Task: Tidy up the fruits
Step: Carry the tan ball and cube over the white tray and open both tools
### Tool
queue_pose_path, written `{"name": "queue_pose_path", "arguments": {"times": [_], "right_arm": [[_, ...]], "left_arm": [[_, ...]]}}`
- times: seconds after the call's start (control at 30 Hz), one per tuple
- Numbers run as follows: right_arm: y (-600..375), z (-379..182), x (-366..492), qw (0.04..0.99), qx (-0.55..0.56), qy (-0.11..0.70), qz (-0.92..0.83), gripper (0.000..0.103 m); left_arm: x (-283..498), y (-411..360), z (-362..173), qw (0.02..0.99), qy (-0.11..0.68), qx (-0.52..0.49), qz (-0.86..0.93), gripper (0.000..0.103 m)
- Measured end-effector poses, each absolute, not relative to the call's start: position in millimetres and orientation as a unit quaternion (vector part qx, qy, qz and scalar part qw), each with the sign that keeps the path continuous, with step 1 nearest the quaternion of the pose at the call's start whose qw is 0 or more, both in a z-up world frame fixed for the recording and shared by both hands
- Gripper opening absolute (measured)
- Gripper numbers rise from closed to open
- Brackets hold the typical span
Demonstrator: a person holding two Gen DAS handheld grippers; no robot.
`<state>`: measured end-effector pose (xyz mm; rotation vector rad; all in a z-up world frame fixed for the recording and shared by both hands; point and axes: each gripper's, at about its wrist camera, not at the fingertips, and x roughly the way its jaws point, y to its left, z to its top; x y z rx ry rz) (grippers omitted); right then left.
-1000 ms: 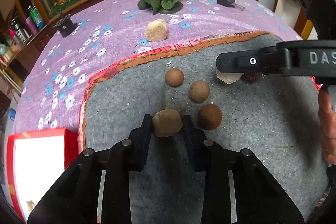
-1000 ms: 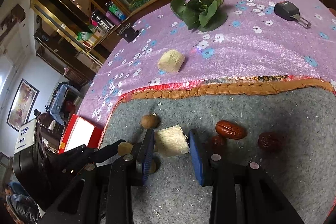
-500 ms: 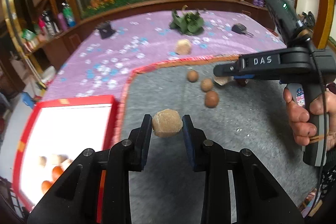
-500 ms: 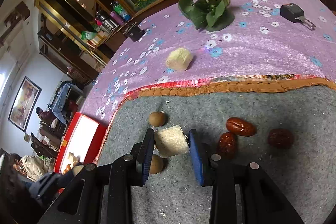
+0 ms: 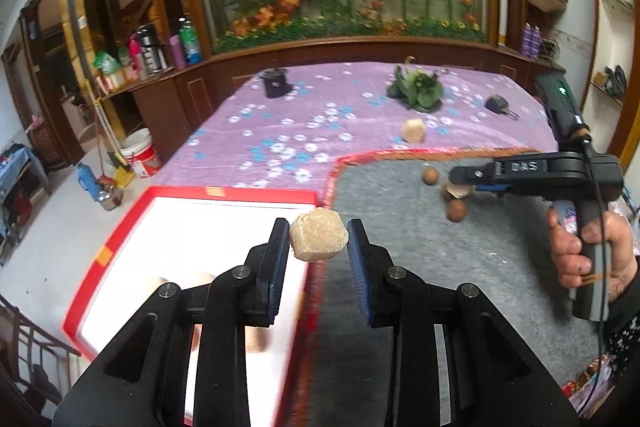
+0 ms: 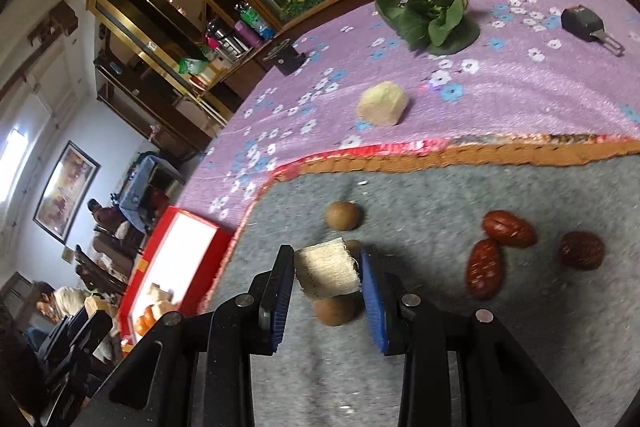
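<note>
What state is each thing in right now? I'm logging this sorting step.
left gripper: shut on the tan block, raised at the box's edge
tan block: held, off the mat
right gripper: shut on the pale fibrous chunk
pale fibrous chunk: held over the grey mat
red box: open, some pieces inside
red dates: lying loose on the mat

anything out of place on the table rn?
One pale fibrous chunk sits alone on the purple floral cloth, off the grey mat where the brown round fruits and red dates lie. A black car key and a leafy green bunch also sit there, unrelated to fruit.
</note>
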<state>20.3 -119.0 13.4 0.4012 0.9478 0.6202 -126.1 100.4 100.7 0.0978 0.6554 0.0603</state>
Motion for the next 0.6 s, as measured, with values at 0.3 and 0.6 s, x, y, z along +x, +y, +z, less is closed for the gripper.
{"name": "queue_pose_path", "arguments": {"times": [0.3, 0.6], "right_arm": [[-44.3, 40.5, -6.1, 0.801, 0.193, 0.435, 0.362, 0.032], [51.8, 41.9, -35.1, 0.797, 0.147, 0.428, 0.400, 0.032]], "left_arm": [[-135.3, 153.6, 96.5, 0.946, 0.315, 0.014, 0.078, 0.029], [-143.8, 231.6, 77.0, 0.930, 0.330, -0.021, 0.160, 0.029]]}}
